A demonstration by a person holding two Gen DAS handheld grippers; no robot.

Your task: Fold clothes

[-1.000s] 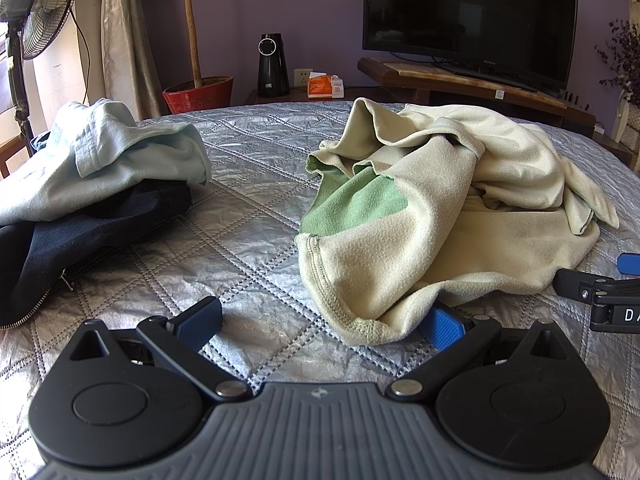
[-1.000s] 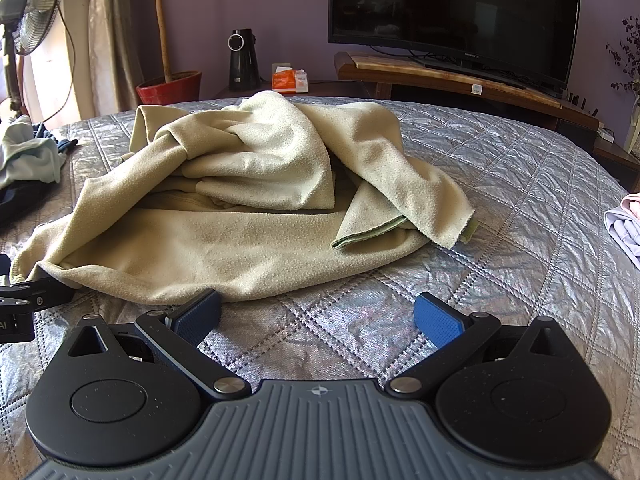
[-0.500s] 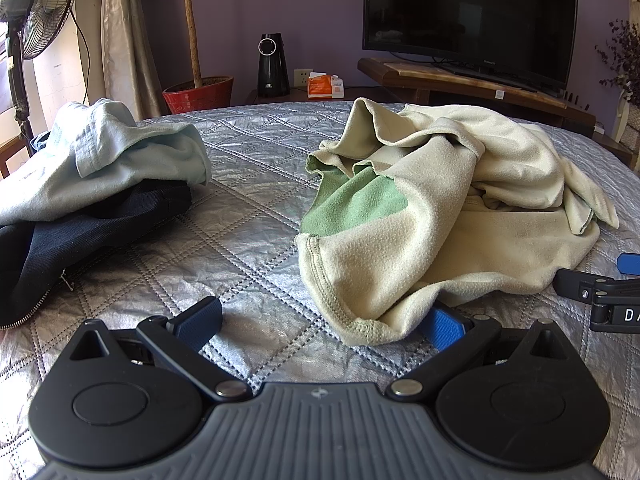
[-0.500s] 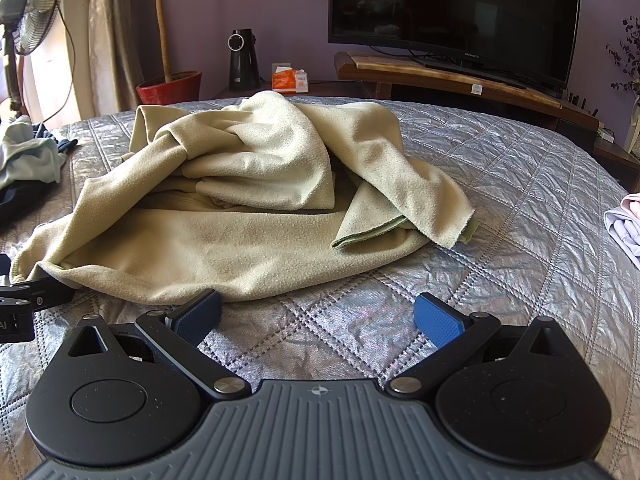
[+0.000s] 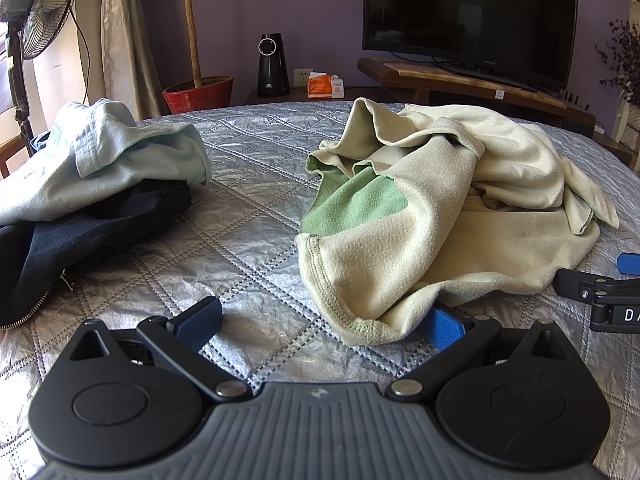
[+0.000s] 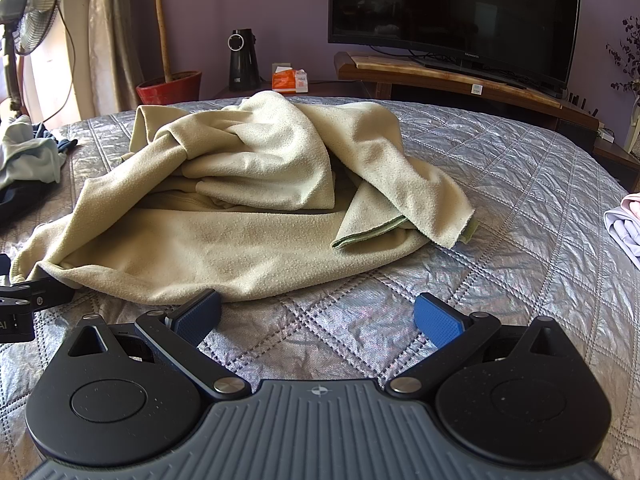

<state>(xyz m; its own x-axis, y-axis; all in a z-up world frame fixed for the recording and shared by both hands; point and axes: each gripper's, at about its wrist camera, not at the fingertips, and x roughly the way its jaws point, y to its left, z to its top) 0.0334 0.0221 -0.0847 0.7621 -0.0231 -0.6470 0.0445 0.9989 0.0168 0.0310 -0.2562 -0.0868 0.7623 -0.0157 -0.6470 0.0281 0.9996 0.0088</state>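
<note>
Jaws, left wrist view: left gripper [image 5: 324,322] spread wide, its right pad under the hem of the crumpled beige fleece garment [image 5: 460,216] on the quilted bed [image 5: 248,184].
Jaws, right wrist view: right gripper [image 6: 318,318] spread wide, empty, left pad just beside the garment's near edge.

Crumpled beige garment [image 6: 224,240] on quilt [image 6: 520,208]; right hand-held gripper [image 6: 318,316] spread.

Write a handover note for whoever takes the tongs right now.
Left tongs: open, low on the quilted bed cover, right pad tucked under the hem of the beige-green fleece.
Right tongs: open, holding nothing, at the fleece's near edge.
Fleece lies crumpled mid-bed; a light blue garment sits on a dark navy one to the left.
Done: nothing folded.
Left: grip, spread and fold the fleece, then the rest.
</note>
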